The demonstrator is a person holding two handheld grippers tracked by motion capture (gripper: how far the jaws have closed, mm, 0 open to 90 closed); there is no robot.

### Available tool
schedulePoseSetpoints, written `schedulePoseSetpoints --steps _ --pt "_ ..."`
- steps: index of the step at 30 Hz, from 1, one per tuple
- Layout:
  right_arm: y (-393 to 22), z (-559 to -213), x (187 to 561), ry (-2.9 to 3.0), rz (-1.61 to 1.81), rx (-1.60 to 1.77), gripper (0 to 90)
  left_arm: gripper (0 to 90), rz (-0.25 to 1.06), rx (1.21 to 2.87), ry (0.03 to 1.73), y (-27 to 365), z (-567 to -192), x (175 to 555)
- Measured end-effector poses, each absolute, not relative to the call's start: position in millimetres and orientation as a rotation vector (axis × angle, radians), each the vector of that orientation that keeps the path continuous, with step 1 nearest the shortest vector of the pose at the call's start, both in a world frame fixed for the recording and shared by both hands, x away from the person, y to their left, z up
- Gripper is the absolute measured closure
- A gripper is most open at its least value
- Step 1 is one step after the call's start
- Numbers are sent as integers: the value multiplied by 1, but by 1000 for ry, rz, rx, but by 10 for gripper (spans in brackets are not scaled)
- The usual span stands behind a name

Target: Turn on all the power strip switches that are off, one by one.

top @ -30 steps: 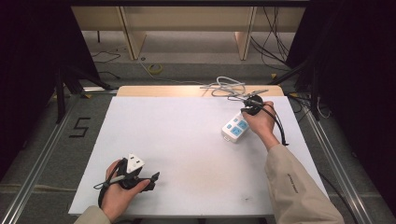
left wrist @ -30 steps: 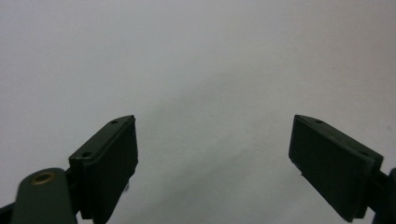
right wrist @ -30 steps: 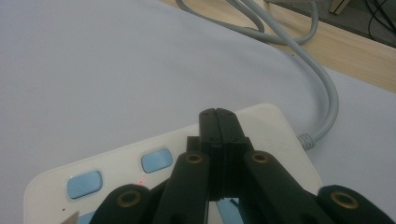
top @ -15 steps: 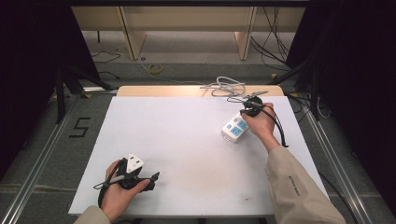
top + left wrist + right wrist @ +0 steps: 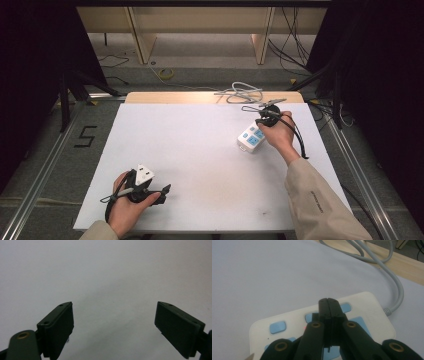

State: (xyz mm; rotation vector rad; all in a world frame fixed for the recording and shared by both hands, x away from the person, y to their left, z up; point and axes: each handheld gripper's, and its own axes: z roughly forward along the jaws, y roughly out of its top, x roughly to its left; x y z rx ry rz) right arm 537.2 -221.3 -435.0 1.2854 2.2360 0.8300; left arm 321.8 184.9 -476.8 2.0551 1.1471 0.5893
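The right tongs, jaws pressed together with nothing between them, hover over the white power strip, which lies on the bench. Well away from the strip, at the near edge, the left tongs stand wide open and empty.
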Motion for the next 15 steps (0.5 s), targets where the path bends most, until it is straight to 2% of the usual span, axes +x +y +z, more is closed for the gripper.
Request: schedulePoseSetpoints --steps 15 --pt "-216 -437 530 2259 846 1267 900 154 591 2052 1150 185 -477 322"
